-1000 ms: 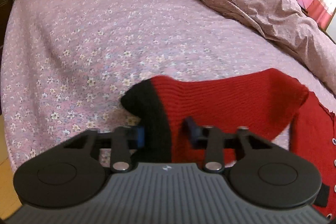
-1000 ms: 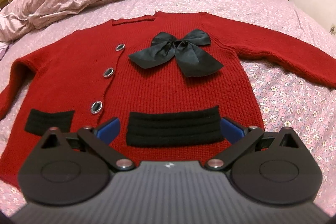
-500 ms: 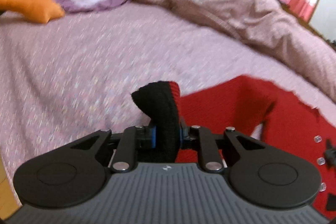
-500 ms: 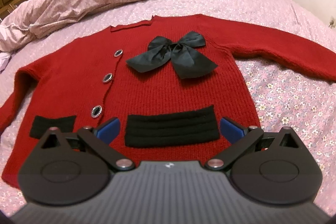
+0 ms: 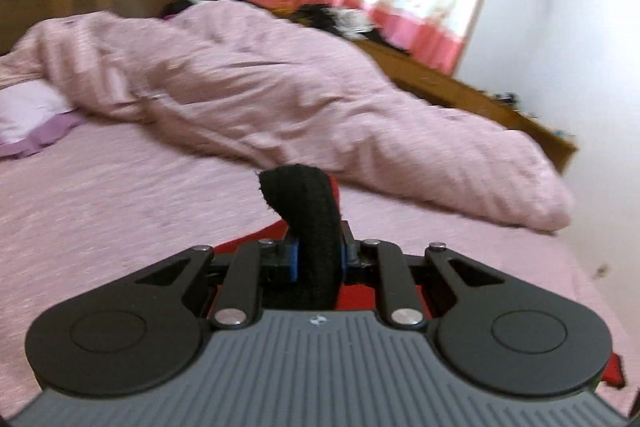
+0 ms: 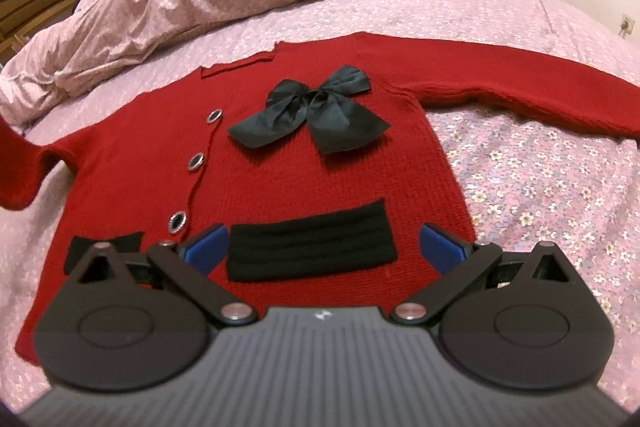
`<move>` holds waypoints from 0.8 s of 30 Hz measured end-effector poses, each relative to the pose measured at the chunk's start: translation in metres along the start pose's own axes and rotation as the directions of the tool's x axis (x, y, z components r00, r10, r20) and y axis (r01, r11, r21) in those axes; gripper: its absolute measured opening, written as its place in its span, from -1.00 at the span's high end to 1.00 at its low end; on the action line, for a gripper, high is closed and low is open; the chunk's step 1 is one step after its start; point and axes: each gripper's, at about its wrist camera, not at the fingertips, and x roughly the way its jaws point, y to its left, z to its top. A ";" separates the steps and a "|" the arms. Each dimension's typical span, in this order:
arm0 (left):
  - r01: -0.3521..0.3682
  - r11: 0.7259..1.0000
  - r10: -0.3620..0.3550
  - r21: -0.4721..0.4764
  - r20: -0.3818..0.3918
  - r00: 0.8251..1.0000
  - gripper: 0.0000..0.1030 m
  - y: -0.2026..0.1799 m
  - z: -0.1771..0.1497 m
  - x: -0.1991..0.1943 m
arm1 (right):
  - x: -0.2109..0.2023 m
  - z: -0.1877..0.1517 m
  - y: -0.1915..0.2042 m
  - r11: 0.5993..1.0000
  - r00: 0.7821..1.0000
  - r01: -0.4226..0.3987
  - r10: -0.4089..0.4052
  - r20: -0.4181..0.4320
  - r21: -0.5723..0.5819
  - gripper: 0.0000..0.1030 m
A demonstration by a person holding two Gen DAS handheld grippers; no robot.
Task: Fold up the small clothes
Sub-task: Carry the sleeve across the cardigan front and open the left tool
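The left hand-held gripper (image 5: 318, 259) is clamping the black cuff (image 5: 308, 211) of the red cardigan (image 6: 280, 163) between its blue pads (image 5: 295, 259); the cuff is standing upright above the jaws and curling over at its top. This gripper is pointing nearly level across the bed (image 5: 120, 211), toward the heaped pink duvet (image 5: 280, 99) at the far side, with red knit showing beneath its linkage. The right hand-held gripper (image 6: 322, 251) is hanging above the near hem of the cardigan, tilting downward, with its blue fingers (image 6: 206, 247) spread wide apart and gripping nothing; they are flanking the black pocket band (image 6: 312, 251) on the garment front. The cardigan is lying face up and flat on the floral bedsheet (image 6: 540, 187), collar toward the far side. The black bow (image 6: 316, 111) is sitting on the chest, and three buttons (image 6: 197, 161) are running down the placket at the left. The right sleeve (image 6: 520, 83) is stretching flat toward the right edge, while the left sleeve (image 6: 24, 163) is rising off the sheet at the left edge of the right wrist view.
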 end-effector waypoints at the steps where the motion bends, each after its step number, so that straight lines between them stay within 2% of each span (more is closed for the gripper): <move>1: 0.024 1.000 -0.024 0.014 0.004 1.000 0.60 -0.014 0.004 0.004 | -0.001 0.000 -0.003 1.000 1.000 0.000 0.000 0.003 0.010 -1.00; 5: 0.115 0.991 -0.116 0.063 0.002 0.993 0.60 -0.072 0.011 0.016 | -0.003 0.000 -0.013 0.999 1.000 -0.002 0.001 0.012 0.043 -1.00; 8: 0.181 0.980 -0.179 0.078 -0.030 0.983 0.60 -0.109 0.008 0.030 | -0.003 -0.001 -0.020 0.998 1.000 -0.002 0.001 0.016 0.062 -1.00; 12: 0.231 0.966 -0.221 0.116 -0.088 0.971 0.60 -0.155 -0.012 0.054 | -0.003 -0.002 -0.028 0.996 1.000 0.007 -0.008 0.013 0.086 -1.00; 14: 0.262 0.959 -0.246 0.112 -0.138 0.959 0.60 -0.174 -0.026 0.072 | -0.003 -0.002 -0.033 0.995 1.000 0.009 -0.011 0.015 0.099 -1.00; 19: 0.301 0.945 -0.262 0.127 -0.253 0.931 0.60 -0.211 -0.066 0.114 | -0.002 -0.002 -0.041 0.993 1.000 0.008 -0.010 0.016 0.116 -1.00; 24: 0.312 0.937 -0.244 0.159 -0.344 0.907 0.60 -0.223 -0.111 0.140 | 0.001 -0.003 -0.047 0.991 1.000 0.004 -0.006 0.014 0.132 -1.00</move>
